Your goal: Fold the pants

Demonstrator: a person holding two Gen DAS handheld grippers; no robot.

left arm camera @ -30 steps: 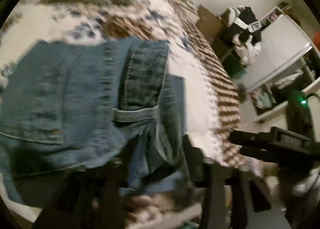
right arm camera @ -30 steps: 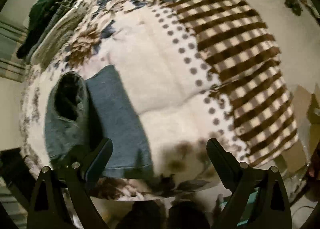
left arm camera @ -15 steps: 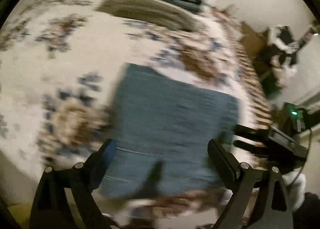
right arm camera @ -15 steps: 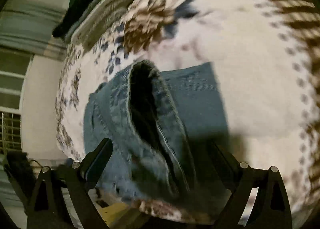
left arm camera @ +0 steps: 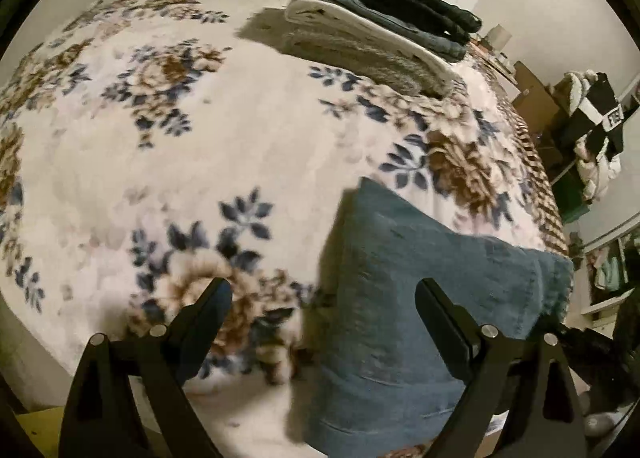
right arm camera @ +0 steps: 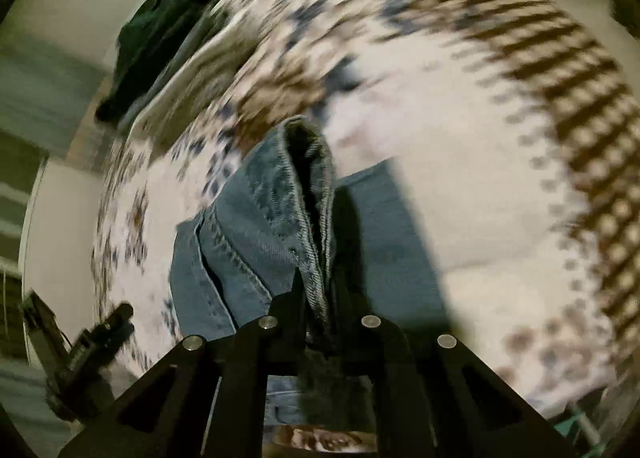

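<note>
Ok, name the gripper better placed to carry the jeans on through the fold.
Right. The right gripper is shut on the jeans, while the left gripper hangs open, holding nothing.

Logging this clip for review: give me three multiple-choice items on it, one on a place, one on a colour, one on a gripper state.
1. Where do the jeans lie?
A. on the floral blanket
B. on a chair
C. on the floor

2. What colour are the jeans?
A. black
B. blue
C. red

3. How is the right gripper?
A. open, clear of the cloth
B. shut on the jeans
C. out of view

Answers:
1 A: the blanket's flower print surrounds the denim.
2 B: the denim is blue in both views.
3 B: its fingers pinch a denim fold, while the left gripper is open.
</note>
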